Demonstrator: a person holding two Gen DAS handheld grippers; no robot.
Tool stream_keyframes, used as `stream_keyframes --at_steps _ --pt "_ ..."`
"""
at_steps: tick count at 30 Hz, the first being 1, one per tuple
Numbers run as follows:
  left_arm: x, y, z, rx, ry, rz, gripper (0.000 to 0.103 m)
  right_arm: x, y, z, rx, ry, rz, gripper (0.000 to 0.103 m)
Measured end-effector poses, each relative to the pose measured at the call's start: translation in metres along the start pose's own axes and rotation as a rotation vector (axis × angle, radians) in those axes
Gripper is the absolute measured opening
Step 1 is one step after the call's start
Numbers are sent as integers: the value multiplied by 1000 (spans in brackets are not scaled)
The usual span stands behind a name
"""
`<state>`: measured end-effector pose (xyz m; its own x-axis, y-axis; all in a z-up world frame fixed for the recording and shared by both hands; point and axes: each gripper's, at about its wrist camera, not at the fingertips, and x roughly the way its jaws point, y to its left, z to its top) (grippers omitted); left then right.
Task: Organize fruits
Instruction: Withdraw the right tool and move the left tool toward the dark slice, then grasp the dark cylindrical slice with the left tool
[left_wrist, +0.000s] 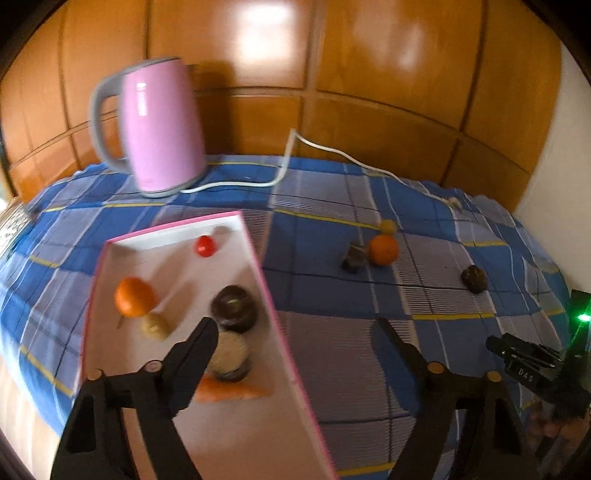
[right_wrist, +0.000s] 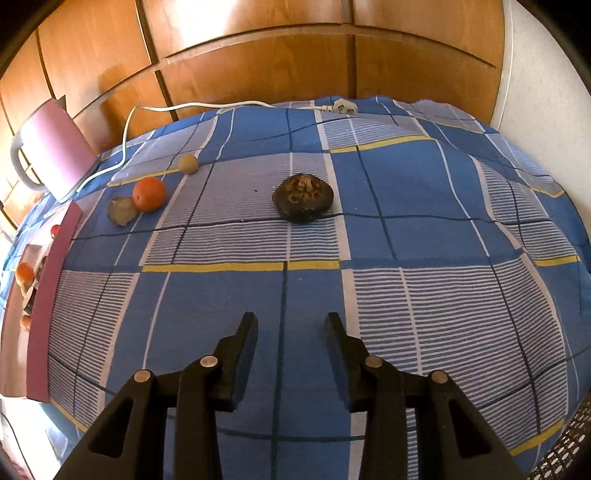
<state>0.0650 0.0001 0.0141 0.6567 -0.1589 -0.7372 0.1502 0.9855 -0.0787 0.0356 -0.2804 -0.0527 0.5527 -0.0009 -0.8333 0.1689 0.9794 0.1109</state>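
- On a blue checked cloth (right_wrist: 369, 236) sits a white tray with a pink rim (left_wrist: 266, 280), which seems to be the collecting place for the fruit.
- Inside the tray lie an orange (left_wrist: 133, 297), a small red fruit (left_wrist: 205, 246), a pale yellowish fruit (left_wrist: 155, 326), two dark round fruits (left_wrist: 234, 308), one stacked toward the viewer, and a carrot-like piece (left_wrist: 232, 392).
- Left gripper (left_wrist: 295, 328) hovers over the tray's right edge, fingers spread wide and grasping nothing.
- Right gripper (right_wrist: 291, 317) hovers low over bare cloth, fingers parted and empty, aimed toward a dark wrinkled fruit (right_wrist: 303, 198) lying alone ahead; likely the next pick.
- Further left on the cloth wait another orange (right_wrist: 149, 194), touching a grey-brown fruit (right_wrist: 122, 211), with a small tan fruit (right_wrist: 188, 164) near them.
- Pink kettle (left_wrist: 159, 125) stands behind the tray, its white cord (left_wrist: 317, 147) trailing across the cloth, unplugged.
- White letters on the right gripper's body, seen from the left camera, seem to read "DAS"; no other writing is legible.
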Motion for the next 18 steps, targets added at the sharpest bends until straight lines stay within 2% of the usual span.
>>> stream_keyframes --at_steps 6,13,18 --pt "35 -22 20 61 54 -31 64 1 -2 1 -7 -9 -2 38" --pt "81 -48 39 133 121 -35 58 3 -3 3 -20 -12 1 38" --pt "108 -60 50 166 148 -40 58 4 -1 5 -32 -12 7 38"
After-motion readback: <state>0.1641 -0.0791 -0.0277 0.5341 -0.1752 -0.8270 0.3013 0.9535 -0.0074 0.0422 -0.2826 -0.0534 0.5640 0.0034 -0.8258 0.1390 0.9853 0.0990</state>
